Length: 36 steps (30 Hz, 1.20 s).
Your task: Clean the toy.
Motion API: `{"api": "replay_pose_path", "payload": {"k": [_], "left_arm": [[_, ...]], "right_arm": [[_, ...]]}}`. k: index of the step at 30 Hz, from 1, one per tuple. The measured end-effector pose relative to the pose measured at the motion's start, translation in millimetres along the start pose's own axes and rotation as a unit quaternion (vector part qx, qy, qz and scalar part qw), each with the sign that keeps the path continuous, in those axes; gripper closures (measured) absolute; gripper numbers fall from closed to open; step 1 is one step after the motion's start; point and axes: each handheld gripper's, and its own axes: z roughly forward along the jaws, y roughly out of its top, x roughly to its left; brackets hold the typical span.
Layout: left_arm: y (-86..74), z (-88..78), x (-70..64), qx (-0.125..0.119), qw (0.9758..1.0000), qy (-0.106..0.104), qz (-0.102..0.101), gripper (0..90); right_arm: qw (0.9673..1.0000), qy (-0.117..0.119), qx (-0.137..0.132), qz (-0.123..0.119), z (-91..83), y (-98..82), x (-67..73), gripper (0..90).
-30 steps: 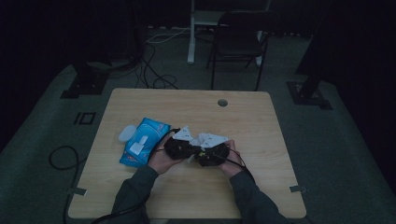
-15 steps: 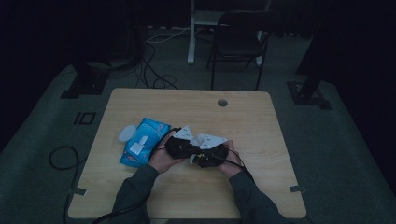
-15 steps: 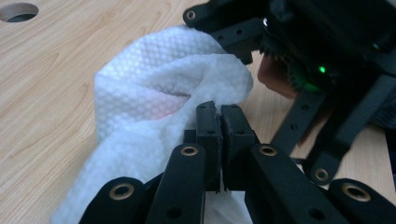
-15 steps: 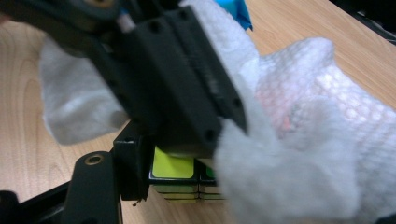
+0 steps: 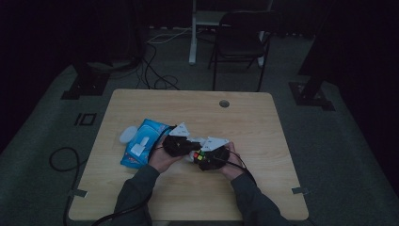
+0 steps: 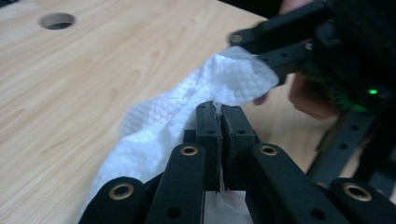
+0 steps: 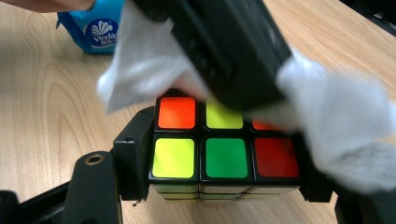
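Note:
My right gripper (image 7: 219,163) is shut on a colour puzzle cube (image 7: 219,156), its jaws pressing the cube's two sides; orange, yellow, green and red tiles face the camera. My left gripper (image 6: 220,116) is shut on a white wipe (image 6: 187,121), and its black jaws press that white wipe (image 7: 140,60) against the cube's top. From above, both hands meet at the table's middle front, with the left gripper (image 5: 184,147) against the cube (image 5: 201,157) that the right gripper (image 5: 207,157) holds.
A blue pack of wet wipes (image 5: 142,143) lies on the wooden table (image 5: 263,132) just left of the hands, with a white lid (image 5: 127,135) beside it. A cable hole (image 5: 224,103) sits near the far edge. A chair (image 5: 240,42) stands beyond the table.
The left gripper with the wipe has shifted slightly across the cube; the right gripper and the cube have stayed put.

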Motion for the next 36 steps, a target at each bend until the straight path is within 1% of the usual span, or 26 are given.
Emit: {"api": "replay_pose_path", "payload": {"k": [4,7,12,17,21,26,31,36], "left_arm": [[-2.9,-5.6,4.5,-0.017,0.9995,0.022,-0.015,87.5],[-5.9,-7.9,8.2,-0.024,0.9987,0.036,-0.027,87.4],[-10.3,-9.3,11.0,-0.024,0.9984,0.035,-0.038,87.5],[-13.0,-9.2,13.0,-0.029,0.998,0.026,-0.05,87.5],[-14.3,-8.8,12.3,-0.026,0.9981,0.024,-0.051,87.5],[-17.9,-10.6,10.3,-0.025,0.9983,0.015,-0.051,87.5],[-16.3,-16.0,6.1,-0.032,0.9984,0.011,-0.045,87.5],[-9.9,-21.8,-1.2,-0.042,0.9986,0.003,-0.033,87.5]], "right_arm": [[1.0,0.001,-0.004,0.005,-3.1,-0.2,-1.6,33.9],[1.0,0.0,-0.006,0.008,-4.4,-0.7,-3.2,33.9],[0.9999,0.001,-0.009,0.015,-6.7,-2.2,-6.1,33.9],[0.9995,0.005,-0.018,0.024,-9.8,-2.4,-8.8,33.9],[0.9994,0.001,-0.022,0.025,-12.1,-2.5,-10.7,33.9],[0.9992,-0.006,-0.028,0.029,-17.2,-3.7,-15.6,33.9],[0.9989,-0.016,-0.026,0.035,-18.6,-6.9,-20.2,33.9],[0.9988,-0.024,-0.017,0.04,-14.3,-10.2,-23.6,33.9]]}}
